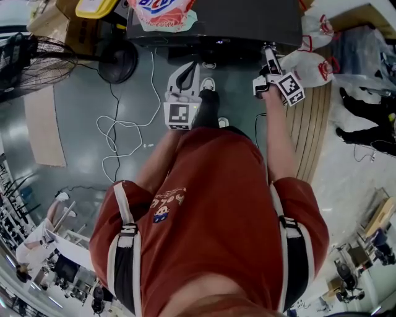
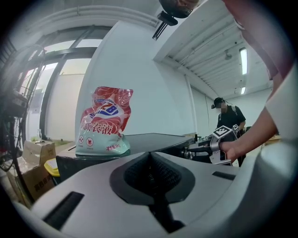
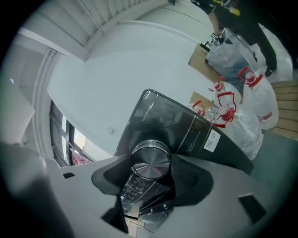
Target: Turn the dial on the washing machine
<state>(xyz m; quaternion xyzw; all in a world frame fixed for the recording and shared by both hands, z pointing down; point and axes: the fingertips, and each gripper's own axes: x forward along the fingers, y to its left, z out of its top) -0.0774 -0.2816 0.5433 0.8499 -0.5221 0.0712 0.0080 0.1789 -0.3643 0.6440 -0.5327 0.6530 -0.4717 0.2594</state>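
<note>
The dark washing machine [image 1: 216, 25] stands in front of me, with a red-and-white detergent bag [image 1: 162, 13] on its lid. Its round silver dial [image 3: 150, 160] juts from the glossy black control panel [image 3: 186, 125]. My right gripper [image 3: 150, 167] is shut on the dial, one dark pad against each side, and is rolled to a slant. In the head view the right gripper [image 1: 269, 52] reaches to the machine's front edge. My left gripper [image 1: 193, 65] hangs short of the machine, shut and holding nothing. The left gripper view shows the detergent bag [image 2: 104, 121] and the right gripper [image 2: 188, 152] at the machine.
A floor fan [image 1: 117, 59] and a looped white cable [image 1: 117, 133] lie on the floor to the left. White plastic bags [image 1: 312, 65] are heaped right of the machine beside wooden planks [image 1: 315, 124]. Cardboard boxes [image 2: 32, 153] stand far left. A person [image 2: 226, 114] stands behind.
</note>
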